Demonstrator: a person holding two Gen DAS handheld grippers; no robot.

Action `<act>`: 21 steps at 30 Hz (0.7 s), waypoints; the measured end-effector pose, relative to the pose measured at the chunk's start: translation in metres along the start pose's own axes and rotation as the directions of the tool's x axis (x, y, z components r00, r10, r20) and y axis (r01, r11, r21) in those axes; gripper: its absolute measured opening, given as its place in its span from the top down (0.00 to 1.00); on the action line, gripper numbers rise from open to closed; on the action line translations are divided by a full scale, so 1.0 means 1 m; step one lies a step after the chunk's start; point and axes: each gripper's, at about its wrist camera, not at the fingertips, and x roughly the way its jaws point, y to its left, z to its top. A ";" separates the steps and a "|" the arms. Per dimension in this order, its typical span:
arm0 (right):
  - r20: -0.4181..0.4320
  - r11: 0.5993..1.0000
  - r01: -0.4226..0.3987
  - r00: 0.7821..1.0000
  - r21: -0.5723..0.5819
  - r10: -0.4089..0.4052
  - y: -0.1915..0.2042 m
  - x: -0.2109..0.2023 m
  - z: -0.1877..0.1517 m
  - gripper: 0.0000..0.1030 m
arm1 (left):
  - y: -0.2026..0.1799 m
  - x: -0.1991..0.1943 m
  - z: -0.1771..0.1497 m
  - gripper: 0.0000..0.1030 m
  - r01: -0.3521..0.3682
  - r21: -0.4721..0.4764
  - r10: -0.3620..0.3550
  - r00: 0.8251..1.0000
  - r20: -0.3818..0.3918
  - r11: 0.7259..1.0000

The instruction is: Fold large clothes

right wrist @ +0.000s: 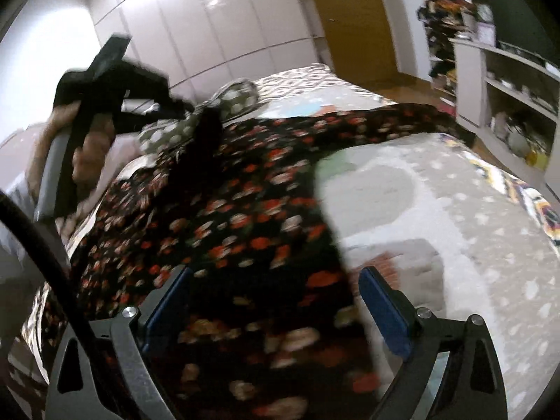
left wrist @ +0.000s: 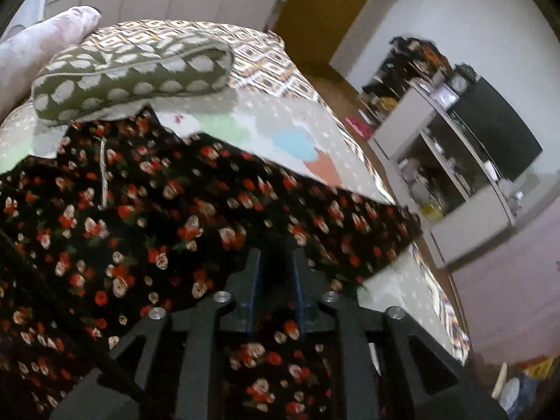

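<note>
Right wrist view shows the bed (right wrist: 437,189) spread with a pale quilt, giving a flat surface for folding; the floral garment (right wrist: 227,210) lies across it, one sleeve outstretched. The right gripper (right wrist: 276,283) hovers wide open and empty over its edge; the left gripper (left wrist: 276,262) stands barely parted, gripping nothing clearly.

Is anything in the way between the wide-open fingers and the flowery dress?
Nothing visible. The right gripper hangs open right over the flowery dress, which is spread on the bed. The spotted pillow sits at the dress's far end, away from the fingers.
</note>
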 end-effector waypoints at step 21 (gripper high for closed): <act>-0.113 0.795 0.238 0.971 0.558 -0.212 -0.222 0.151 0.201 0.14 | 0.129 -0.162 -0.215 0.39 -0.123 -0.166 0.126 0.992 0.002 0.978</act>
